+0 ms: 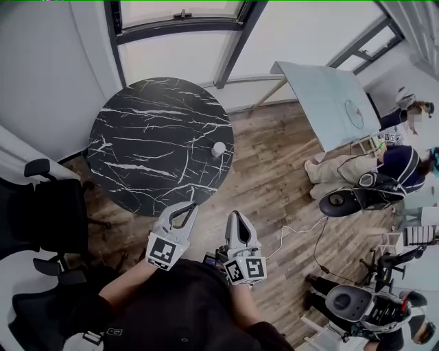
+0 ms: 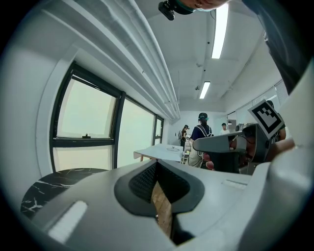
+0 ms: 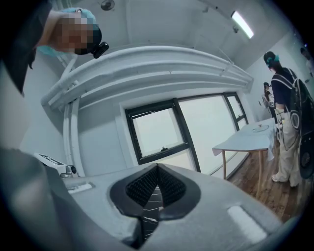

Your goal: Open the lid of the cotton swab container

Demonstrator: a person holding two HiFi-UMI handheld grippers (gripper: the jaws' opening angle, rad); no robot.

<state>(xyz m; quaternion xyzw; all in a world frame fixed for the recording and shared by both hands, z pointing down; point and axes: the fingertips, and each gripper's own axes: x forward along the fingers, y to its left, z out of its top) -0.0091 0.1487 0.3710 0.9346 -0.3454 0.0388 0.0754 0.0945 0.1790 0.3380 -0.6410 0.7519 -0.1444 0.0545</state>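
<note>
A small white cylindrical cotton swab container [image 1: 219, 149] stands near the right edge of the round black marble table [image 1: 151, 137]. My left gripper [image 1: 191, 206] is shut and empty, held over the wooden floor just short of the table's near rim. My right gripper [image 1: 235, 215] is also shut and empty, beside it to the right, pointing toward the table. Both are well short of the container. In the left gripper view the left gripper [image 2: 156, 164] has its jaws together; in the right gripper view the right gripper [image 3: 157, 168] likewise. The container shows in neither gripper view.
Black office chairs [image 1: 41, 212] stand to the table's left. A white table [image 1: 329, 103] sits at the right, with people [image 1: 401, 164], bags and cables on the wooden floor [image 1: 274, 185] around it. Windows [image 1: 178, 20] line the far wall.
</note>
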